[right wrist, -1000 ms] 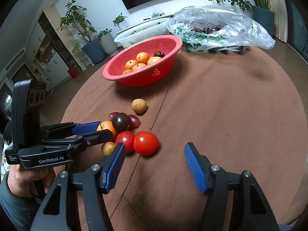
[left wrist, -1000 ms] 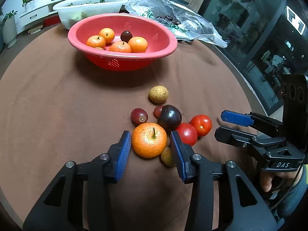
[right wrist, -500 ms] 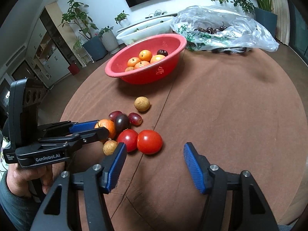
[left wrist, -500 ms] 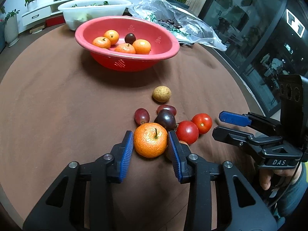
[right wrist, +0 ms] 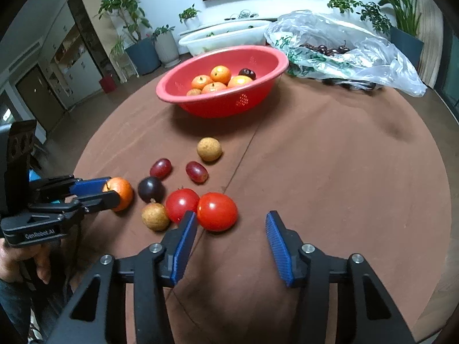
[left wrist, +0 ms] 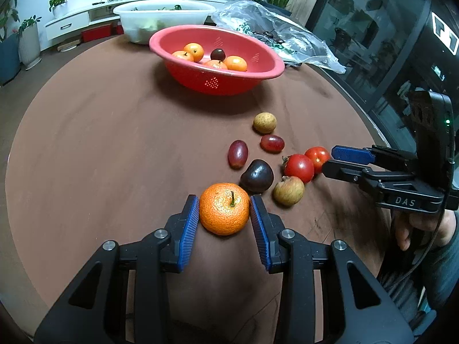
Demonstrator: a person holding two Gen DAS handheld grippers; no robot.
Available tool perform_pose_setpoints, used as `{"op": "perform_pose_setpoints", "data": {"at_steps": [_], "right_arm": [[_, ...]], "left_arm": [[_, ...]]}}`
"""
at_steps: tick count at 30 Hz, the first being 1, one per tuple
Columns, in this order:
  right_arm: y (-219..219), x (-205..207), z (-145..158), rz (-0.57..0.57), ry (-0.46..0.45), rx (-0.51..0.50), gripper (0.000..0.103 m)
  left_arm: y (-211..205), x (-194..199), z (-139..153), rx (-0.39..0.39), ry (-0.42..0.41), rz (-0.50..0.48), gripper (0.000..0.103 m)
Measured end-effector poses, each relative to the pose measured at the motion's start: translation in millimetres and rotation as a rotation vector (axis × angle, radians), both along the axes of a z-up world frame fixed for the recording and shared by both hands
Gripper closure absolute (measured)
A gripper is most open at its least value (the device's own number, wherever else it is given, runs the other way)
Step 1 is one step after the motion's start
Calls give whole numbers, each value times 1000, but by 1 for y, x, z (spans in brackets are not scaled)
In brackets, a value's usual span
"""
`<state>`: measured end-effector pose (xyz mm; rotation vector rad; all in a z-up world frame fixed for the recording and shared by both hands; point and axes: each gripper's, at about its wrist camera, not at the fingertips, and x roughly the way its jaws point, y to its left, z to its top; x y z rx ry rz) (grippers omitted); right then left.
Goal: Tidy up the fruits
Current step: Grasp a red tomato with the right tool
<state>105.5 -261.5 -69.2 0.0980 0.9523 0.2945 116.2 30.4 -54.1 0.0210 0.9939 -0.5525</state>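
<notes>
1. Clamping the mandarin [left wrist: 224,208] between both blue pads of the left hand-held gripper [left wrist: 224,215], narrowly parted, pads pressed on either side; fruit still resting on the table [left wrist: 100,149].
2. Closing around nothing yet on the right: right hand-held gripper [right wrist: 231,240] about a third open, near tomato [right wrist: 217,211] just ahead of its left pad, not gripped.
3. Judged step: picking loose fruit for the red colander [left wrist: 258,70], far ahead of both.
4. Next, probably: lift the mandarin clear of the dark plum [left wrist: 256,176] just beyond it, carry forward, release among the mandarins already inside.
5. Seen only from the left wrist: pad contact on the mandarin. Seen only from the right wrist: open gap beside the tomato, plus cherries in the plastic bag [right wrist: 344,48] beyond the colander.
</notes>
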Motion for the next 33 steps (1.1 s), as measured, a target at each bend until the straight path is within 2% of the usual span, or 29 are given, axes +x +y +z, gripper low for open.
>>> {"op": "perform_pose_setpoints", "data": {"at_steps": [11, 18, 20, 33], "right_arm": [[16, 10, 2, 149, -19, -116, 57], [14, 16, 0, 196, 10, -81, 63], [12, 19, -1, 210, 19, -53, 68], [4, 16, 2, 181, 17, -2, 69]], "left_arm": [[0, -5, -1, -6, -1, 6, 69], [-1, -5, -1, -4, -2, 5, 69], [-1, -5, -1, -3, -3, 5, 69], [-1, -5, 1, -9, -11, 5, 69]]}}
